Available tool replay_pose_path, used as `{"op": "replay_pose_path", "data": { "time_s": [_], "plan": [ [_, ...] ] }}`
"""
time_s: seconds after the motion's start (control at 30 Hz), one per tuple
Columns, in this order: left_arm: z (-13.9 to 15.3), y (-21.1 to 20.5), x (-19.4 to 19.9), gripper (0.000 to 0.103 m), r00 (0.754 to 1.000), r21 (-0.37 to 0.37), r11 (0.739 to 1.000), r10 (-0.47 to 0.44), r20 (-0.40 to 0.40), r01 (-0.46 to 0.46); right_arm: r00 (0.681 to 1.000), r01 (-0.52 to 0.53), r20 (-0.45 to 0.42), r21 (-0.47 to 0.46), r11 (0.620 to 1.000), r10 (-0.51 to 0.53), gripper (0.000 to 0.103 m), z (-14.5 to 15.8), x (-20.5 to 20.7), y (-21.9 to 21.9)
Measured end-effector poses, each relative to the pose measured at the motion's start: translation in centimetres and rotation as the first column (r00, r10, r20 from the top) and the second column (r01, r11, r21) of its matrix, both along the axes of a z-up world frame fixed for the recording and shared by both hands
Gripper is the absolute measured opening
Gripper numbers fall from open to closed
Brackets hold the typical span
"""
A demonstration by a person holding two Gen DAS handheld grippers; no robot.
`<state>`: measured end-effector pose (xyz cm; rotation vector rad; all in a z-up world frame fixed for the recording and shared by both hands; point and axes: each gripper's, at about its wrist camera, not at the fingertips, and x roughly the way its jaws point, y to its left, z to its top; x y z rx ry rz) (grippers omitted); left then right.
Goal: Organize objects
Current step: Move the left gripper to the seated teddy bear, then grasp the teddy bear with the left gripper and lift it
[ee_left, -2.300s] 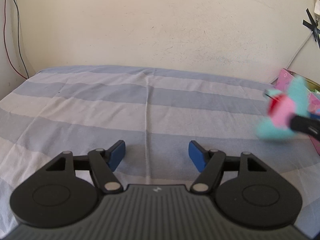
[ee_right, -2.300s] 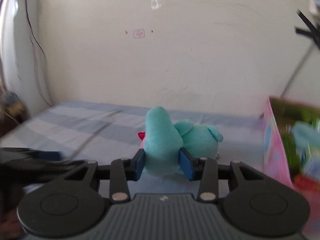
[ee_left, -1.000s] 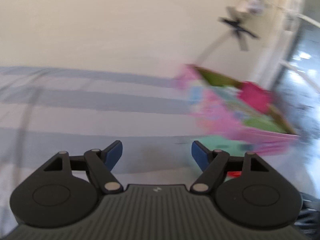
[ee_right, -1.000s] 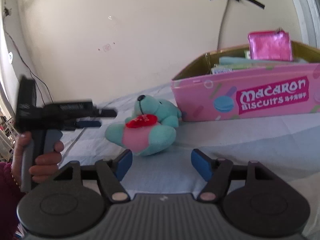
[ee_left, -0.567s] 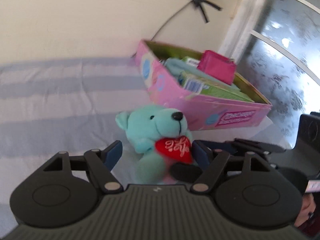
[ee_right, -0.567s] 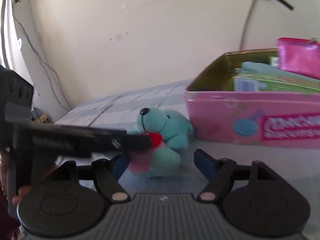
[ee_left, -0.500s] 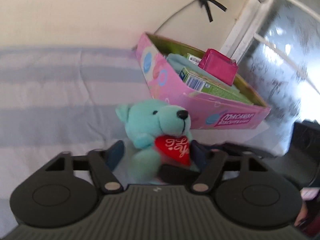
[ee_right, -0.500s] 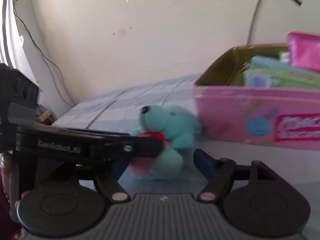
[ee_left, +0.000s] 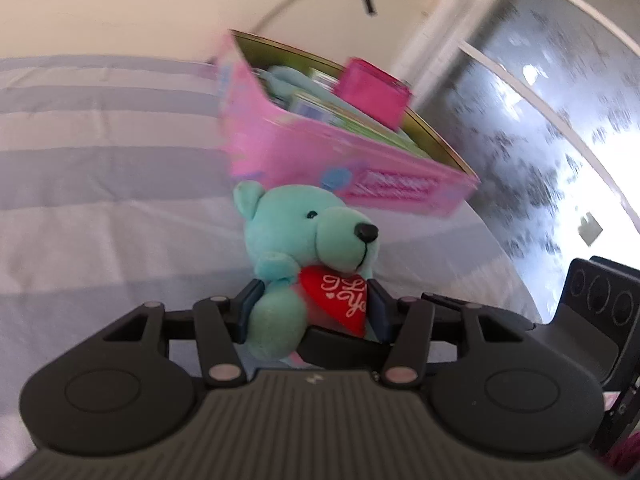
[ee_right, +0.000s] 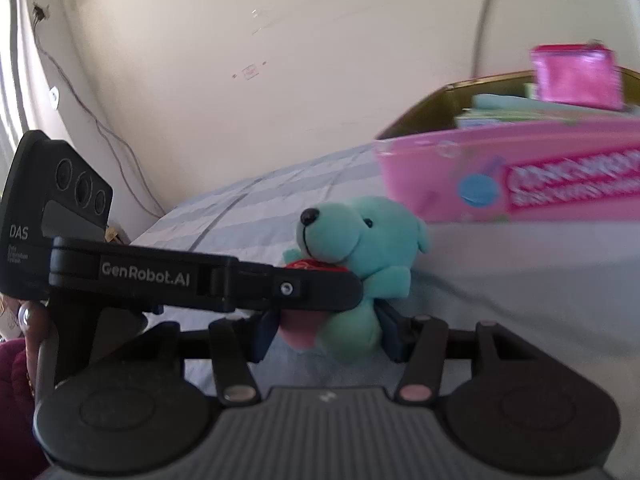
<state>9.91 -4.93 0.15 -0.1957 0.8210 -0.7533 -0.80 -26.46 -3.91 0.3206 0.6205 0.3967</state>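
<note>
Since half a second earlier, left gripper [ee_left: 312, 312] had closed in around teal bear [ee_left: 308, 240]. Left wrist: jaws closing, pads touching bear's upright torso, pink box [ee_left: 360, 168] just behind. Right wrist: right gripper [ee_right: 326, 334] closing, straddling bear's [ee_right: 360, 240] legs; contact unclear.

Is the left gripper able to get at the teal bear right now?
Probably yes: the left gripper already has the teal bear between its closing jaws, though the right gripper crowds it from the other side.

Both tools, L [ee_left: 312, 312] & R [ee_right: 326, 334], closing.
</note>
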Motion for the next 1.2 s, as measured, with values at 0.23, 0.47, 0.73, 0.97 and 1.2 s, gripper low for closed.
{"op": "replay_pose_path", "data": {
  "time_s": [0.23, 0.47, 0.73, 0.97, 1.2],
  "plan": [
    [0.2, -5.5, -2.3, 0.059, 0.994, 0.073, 0.993, -0.097, 0.052, 0.093, 0.995, 0.103, 0.017, -0.023, 0.994, -0.103, 0.051, 0.1, -4.5, -3.3],
    [0.0, -8.9, -4.8, 0.06, 0.983, 0.193, 0.978, -0.113, 0.144, 0.085, 0.988, 0.154, 0.01, -0.002, 0.988, -0.154, 0.053, -0.3, -6.8, -5.9],
    [-0.3, -8.7, -5.5, 0.061, 0.987, 0.22, 0.975, -0.061, 0.151, 0.027, 0.982, 0.182, 0.064, -0.061, 0.981, -0.178, 0.059, -0.9, -7.4, -4.2],
    [-0.7, -8.4, -6.1, 0.064, 0.988, 0.208, 0.978, -0.051, 0.148, 0.02, 0.977, 0.2, 0.098, -0.095, 0.975, -0.19, 0.073, -1.1, -7.7, -3.1],
    [-0.7, -7.7, -6.3, 0.065, 0.987, 0.195, 0.98, -0.064, 0.145, 0.035, 0.975, 0.191, 0.128, -0.087, 0.978, -0.179, 0.088, -1.4, -7.8, -2.8]
  ]
}}
